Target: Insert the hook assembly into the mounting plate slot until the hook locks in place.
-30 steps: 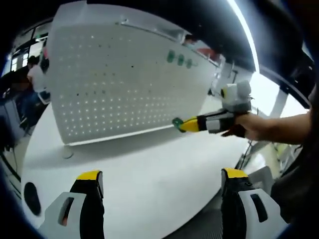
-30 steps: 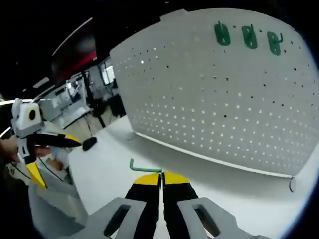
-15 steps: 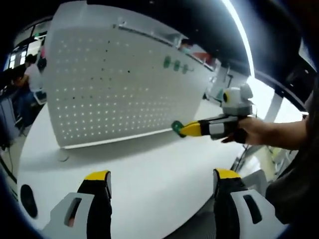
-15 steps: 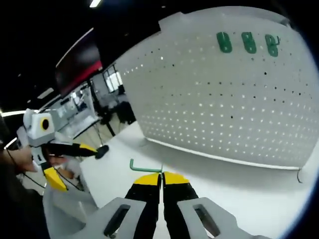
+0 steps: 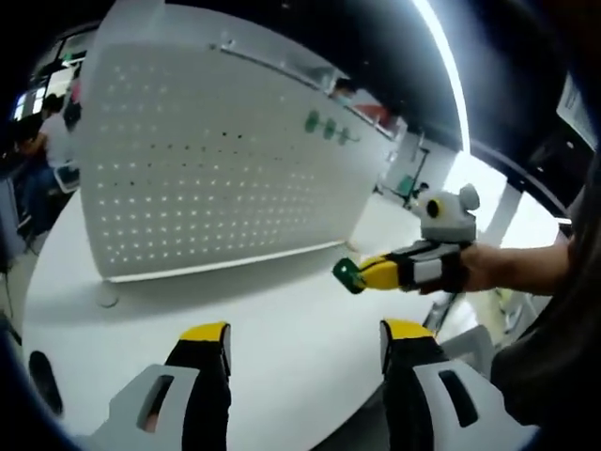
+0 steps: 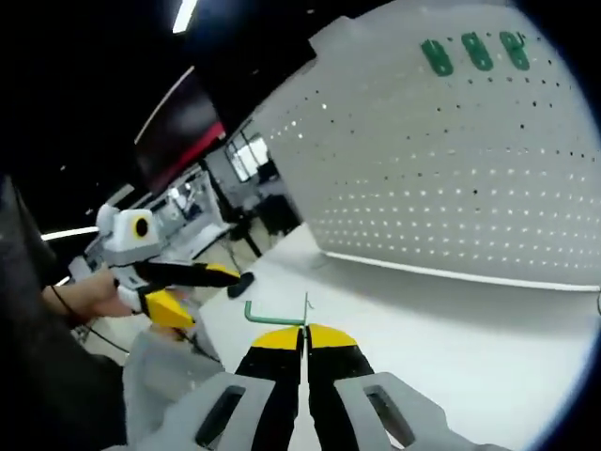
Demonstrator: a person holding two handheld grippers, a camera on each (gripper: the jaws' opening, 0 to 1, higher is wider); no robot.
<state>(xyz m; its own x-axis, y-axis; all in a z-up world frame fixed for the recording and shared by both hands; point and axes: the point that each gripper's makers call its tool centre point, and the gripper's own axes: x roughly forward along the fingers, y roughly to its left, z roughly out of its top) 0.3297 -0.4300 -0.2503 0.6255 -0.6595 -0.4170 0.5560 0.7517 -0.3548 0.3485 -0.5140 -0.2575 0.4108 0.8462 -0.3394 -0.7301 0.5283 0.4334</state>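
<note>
Wire hook point(image 6: 274, 316), green and thin, is sitting pinched between my right gripper's point(image 6: 306, 331) closed jaws, and I am judging it light, stiff and prone to twist. My left gripper point(image 5: 305, 331) is hanging wide open and empty, well short of the white pegboard point(image 5: 207, 160).

There is one white pegboard point(image 6: 470, 178) standing on one white worktop point(image 6: 451, 329). Three green hooks point(image 6: 476, 52) hang in a row near its upper edge. One more green hook point(image 6: 272, 313) is apart from them. There are two tools: the left tool point(image 5: 300, 348) and the right tool point(image 6: 306, 329).
</note>
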